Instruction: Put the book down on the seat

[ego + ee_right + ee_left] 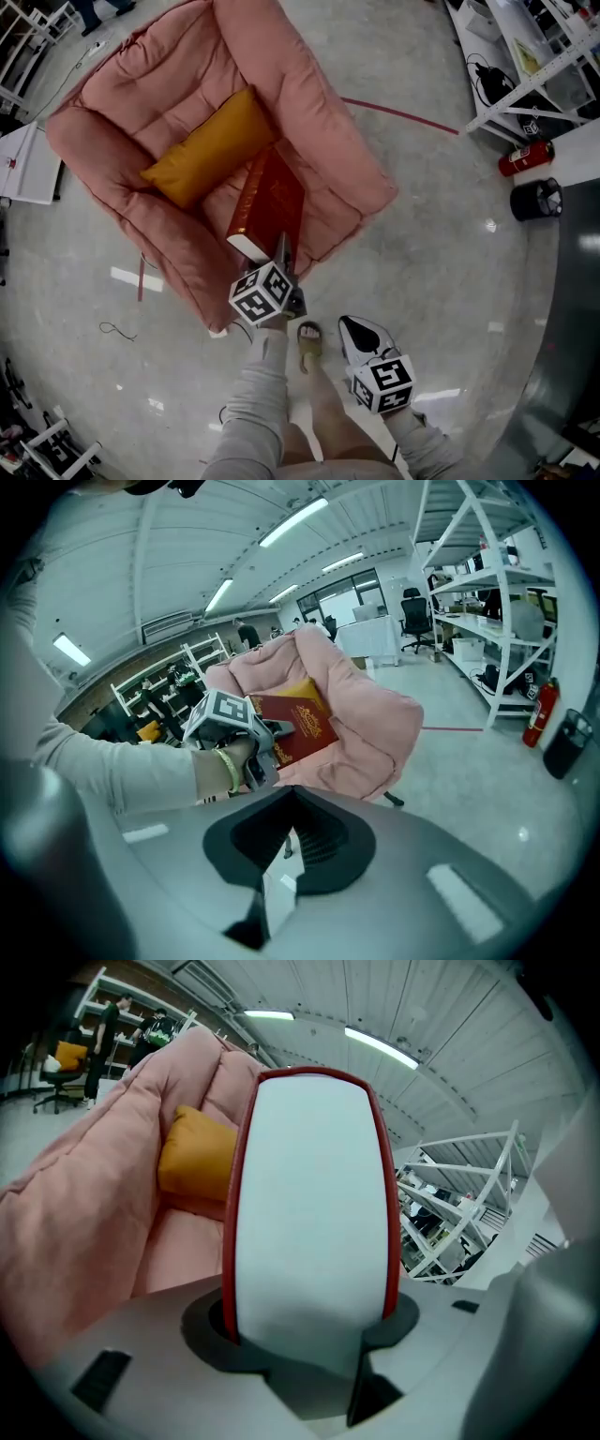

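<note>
Head view: a pink cushioned chair point(309, 112) fills the upper left of the frame, with a mustard pillow point(211, 145) lying in its hollow. The left gripper point(284, 251), at lower centre, has a red hardback book point(272, 202) clamped by one short end. The book stands on edge and tilted, just right of the pillow and over the front part of the seat. Whether it touches the cushion I cannot tell. The right gripper point(350, 325) hangs at lower right, well clear of the chair, above the bare floor point(450, 281).

Left gripper view: the white page block fills the middle of the frame, framed by the red covers, with one jaw pressed on each cover. The pillow and pink padding lie at the left.

Right gripper view: the jaws are drawn together with nothing between them. The book with its gilt cover sits at centre, against the chair.

The book looks stiff and fairly heavy, with smooth boards that could slip. Held at one end, its weight levers against the jaws, so a grip across both covers near the spine seems best. The seat is soft and should take it gently if it is laid flat.
</note>
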`<state>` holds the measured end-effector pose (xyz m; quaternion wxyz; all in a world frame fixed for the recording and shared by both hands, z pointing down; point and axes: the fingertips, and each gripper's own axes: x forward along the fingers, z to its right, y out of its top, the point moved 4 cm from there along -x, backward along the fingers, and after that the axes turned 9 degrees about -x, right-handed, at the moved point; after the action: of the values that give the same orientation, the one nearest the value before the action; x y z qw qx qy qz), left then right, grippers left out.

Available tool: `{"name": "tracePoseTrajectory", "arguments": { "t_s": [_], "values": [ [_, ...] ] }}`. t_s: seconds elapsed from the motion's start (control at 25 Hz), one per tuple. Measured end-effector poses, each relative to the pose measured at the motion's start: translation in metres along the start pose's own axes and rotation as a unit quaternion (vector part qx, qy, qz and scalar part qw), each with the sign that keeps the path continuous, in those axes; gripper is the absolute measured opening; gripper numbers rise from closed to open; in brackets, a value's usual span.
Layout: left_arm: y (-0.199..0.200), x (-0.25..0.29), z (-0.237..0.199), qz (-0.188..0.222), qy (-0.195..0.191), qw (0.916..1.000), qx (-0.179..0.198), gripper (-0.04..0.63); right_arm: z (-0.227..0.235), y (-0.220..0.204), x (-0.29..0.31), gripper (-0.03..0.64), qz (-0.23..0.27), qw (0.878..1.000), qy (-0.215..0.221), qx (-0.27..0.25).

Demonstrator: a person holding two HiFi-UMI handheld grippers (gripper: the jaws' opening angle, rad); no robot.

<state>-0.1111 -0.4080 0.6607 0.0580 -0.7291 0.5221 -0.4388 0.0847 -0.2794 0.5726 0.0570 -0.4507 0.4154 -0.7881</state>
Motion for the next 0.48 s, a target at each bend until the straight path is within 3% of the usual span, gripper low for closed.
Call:
{"name": "tracePoseTrajectory", "arguments": {
  "t_s": [0.2,0.48],
  "values": [
    [-0.004,0.033,-0.010,-0.008,-0.002,0.9998,-0.019,0.244,0.010,-0.017,0.008,0.000,-0.018,1.000,-0.007,0.010],
    [-0.012,0.057,-0.021,-0.022,0.014,0.9996,-0.008,0.245,0.008,-0.024,0.020,0.000,-0.028,1.000,-0.003,0.014]
  ]
}}
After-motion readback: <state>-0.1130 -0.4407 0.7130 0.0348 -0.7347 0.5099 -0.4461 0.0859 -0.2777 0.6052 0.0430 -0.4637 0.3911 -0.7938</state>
